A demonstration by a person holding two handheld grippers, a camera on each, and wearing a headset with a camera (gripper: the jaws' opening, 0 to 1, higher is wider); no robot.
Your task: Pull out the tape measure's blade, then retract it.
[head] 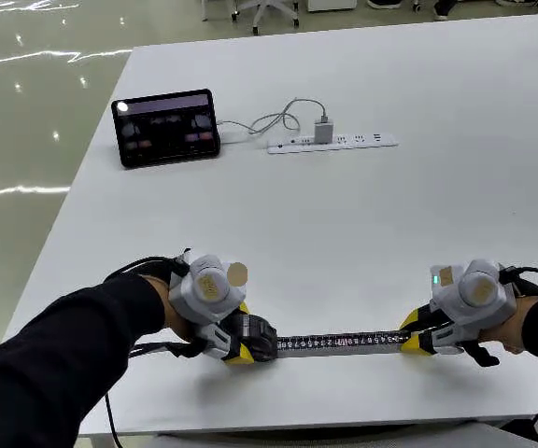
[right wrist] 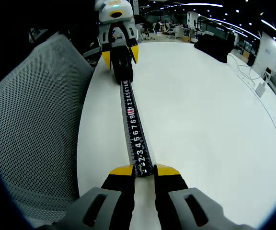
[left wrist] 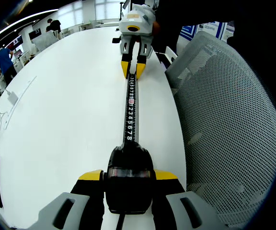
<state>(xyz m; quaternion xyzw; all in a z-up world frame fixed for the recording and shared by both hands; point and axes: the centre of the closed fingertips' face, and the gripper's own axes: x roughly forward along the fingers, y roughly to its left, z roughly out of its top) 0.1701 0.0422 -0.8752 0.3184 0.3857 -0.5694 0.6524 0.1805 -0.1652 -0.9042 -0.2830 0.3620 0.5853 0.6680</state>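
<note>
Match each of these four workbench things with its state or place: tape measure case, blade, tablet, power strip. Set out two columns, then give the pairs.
Things
1. tape measure case
2. blade
3. tablet
4. power strip

States
A. white, with a charger plugged in
B. pulled out, end pinched by the right gripper
C. black, standing, screen toward the person
D. clamped in the left gripper

Pairs: 1-D, 2-B, 3-C, 4-A
</note>
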